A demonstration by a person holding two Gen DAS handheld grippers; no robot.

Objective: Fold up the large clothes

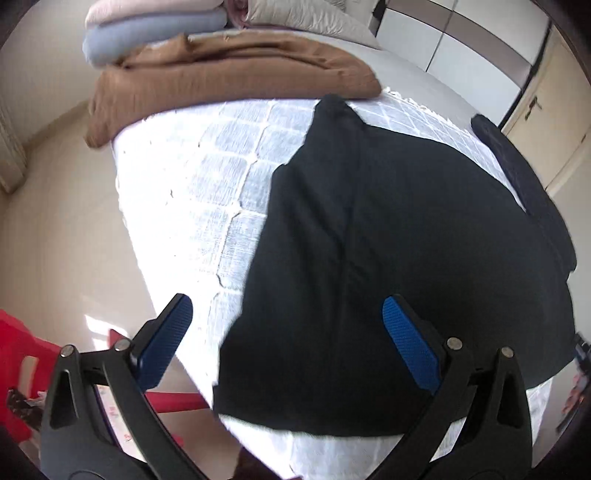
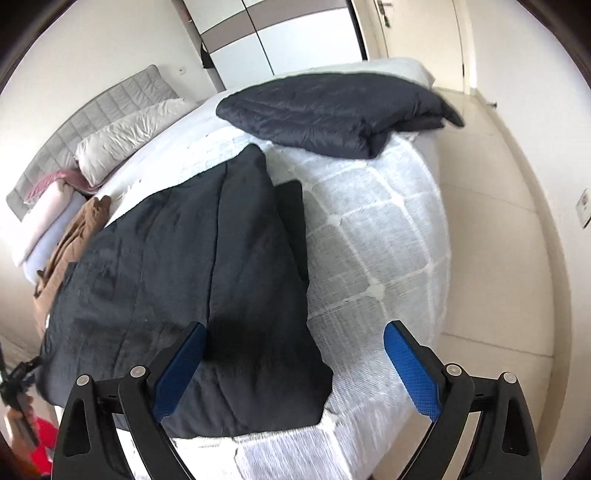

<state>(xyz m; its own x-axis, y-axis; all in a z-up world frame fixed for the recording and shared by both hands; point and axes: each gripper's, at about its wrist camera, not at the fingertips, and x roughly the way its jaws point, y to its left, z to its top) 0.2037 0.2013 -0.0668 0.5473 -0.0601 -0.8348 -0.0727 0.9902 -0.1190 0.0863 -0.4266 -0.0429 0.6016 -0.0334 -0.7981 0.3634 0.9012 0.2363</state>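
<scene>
Pale floor tiles surrounded the bed (image 1: 192,177), whose white quilted cover carried a black garment (image 1: 388,258) spread flat across its near end, reaching almost to the foot edge. Both tools hovered above that end with nothing between their blue pads. The left tool (image 1: 288,343) stood wide open over the garment's left edge, and the right tool (image 2: 295,369) stood equally open over its right edge, one pad above the dark cloth and the other above bare cover.

Only the left wrist view showed the folded brown blanket (image 1: 236,77) in full, the stacked pale bedding (image 1: 155,29) behind it and a red plastic stool (image 1: 22,362) on the floor. Only the right wrist view showed the grey padded headboard (image 2: 88,129), a pale pillow (image 2: 129,140) and the whole of a folded dark quilted jacket (image 2: 332,110) lying well apart from the garment on the bed's far right side. Both views caught wardrobe doors (image 2: 288,33) beyond the bed. No writing could be read anywhere.
</scene>
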